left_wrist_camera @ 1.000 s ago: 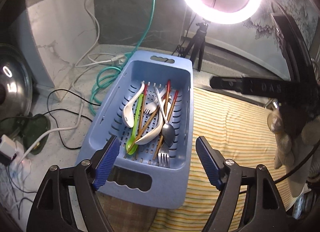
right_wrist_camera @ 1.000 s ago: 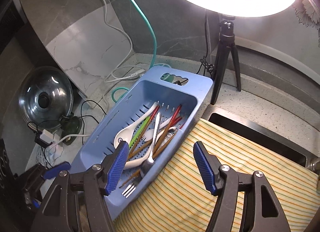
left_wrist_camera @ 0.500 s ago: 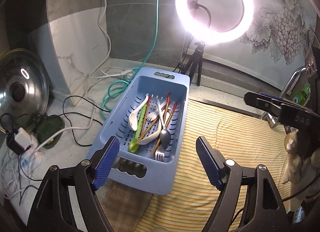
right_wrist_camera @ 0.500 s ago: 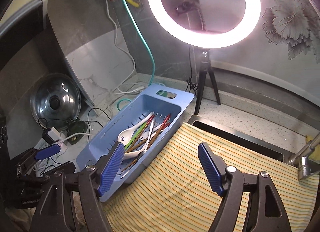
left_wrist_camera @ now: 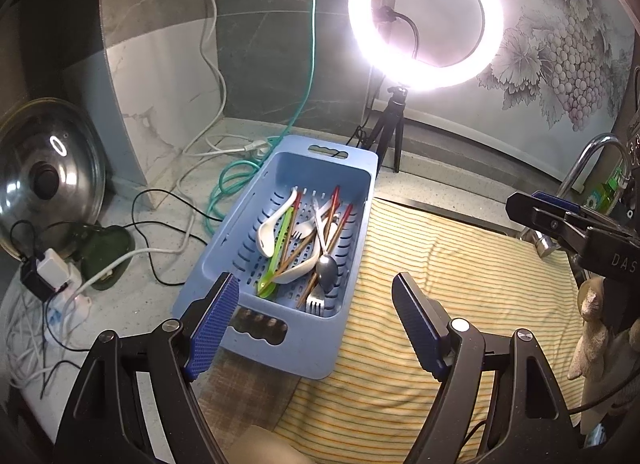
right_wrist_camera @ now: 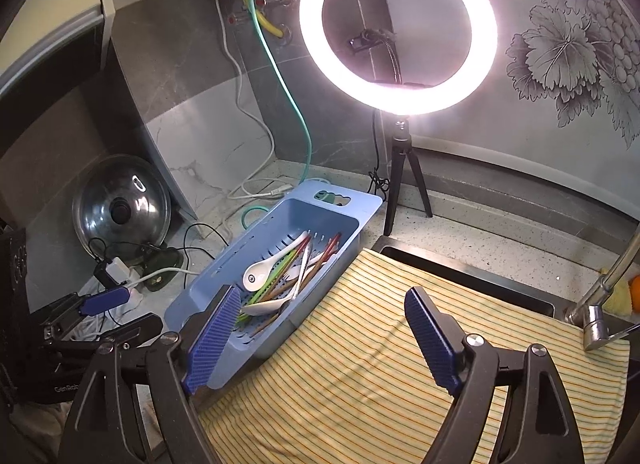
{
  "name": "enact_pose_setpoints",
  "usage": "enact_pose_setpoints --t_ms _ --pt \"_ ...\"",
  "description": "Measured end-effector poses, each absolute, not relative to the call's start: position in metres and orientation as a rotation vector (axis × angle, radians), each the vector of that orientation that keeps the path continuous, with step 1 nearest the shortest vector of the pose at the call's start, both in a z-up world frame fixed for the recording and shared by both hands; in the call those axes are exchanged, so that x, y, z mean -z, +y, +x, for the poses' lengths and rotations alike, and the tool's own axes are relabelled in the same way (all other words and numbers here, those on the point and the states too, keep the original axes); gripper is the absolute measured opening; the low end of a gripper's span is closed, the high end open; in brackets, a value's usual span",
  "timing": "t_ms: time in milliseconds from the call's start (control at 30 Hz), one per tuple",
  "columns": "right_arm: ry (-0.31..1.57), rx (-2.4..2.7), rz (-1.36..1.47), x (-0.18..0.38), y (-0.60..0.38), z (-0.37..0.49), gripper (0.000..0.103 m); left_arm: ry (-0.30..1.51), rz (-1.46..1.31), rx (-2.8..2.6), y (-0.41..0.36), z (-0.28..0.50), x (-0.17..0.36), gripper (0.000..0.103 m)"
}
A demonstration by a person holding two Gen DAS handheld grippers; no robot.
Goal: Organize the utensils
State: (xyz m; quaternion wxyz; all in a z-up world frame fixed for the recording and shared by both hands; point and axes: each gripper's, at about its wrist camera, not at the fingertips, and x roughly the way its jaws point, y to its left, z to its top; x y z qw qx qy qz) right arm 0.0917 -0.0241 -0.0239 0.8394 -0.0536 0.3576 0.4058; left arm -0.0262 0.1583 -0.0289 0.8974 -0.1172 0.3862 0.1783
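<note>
A blue slotted basket [left_wrist_camera: 356, 167] [right_wrist_camera: 360, 207] sits on the counter and holds white spoons [left_wrist_camera: 270, 225], a green spoon [left_wrist_camera: 276, 260], red-tipped chopsticks [left_wrist_camera: 340, 219], a metal spoon [left_wrist_camera: 327, 268] and a fork [left_wrist_camera: 316, 302]. In the right wrist view a white spoon [right_wrist_camera: 260, 272] lies on top of the pile. My left gripper [left_wrist_camera: 316, 324] is open and empty, raised in front of the basket's near end. My right gripper [right_wrist_camera: 322, 340] is open and empty, above the striped cloth [right_wrist_camera: 380, 364] to the right of the basket. The right gripper also shows at the right edge of the left wrist view [left_wrist_camera: 568, 223].
A lit ring light on a tripod [left_wrist_camera: 424, 15] [right_wrist_camera: 398, 27] stands behind the basket. A pot lid [left_wrist_camera: 40, 175], power strip [left_wrist_camera: 52, 276] and cables [left_wrist_camera: 168, 223] lie left. A tap [right_wrist_camera: 604, 288] is at the right. The striped cloth [left_wrist_camera: 460, 272] covers the sink.
Both grippers have pulled back and up from the basket, so the basket looks smaller and more of the wall and ring light shows. Both stayed open and empty.
</note>
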Motion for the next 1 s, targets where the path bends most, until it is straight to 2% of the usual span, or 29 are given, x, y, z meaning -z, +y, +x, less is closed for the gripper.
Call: enact_pose_setpoints --t_ms 1000 --pt "0.771 -0.845 -0.107 0.0247 -0.0285 0.0927 0.082 0.793 -0.239 -0.366 0.1520 -0.0269 0.0237 0.079"
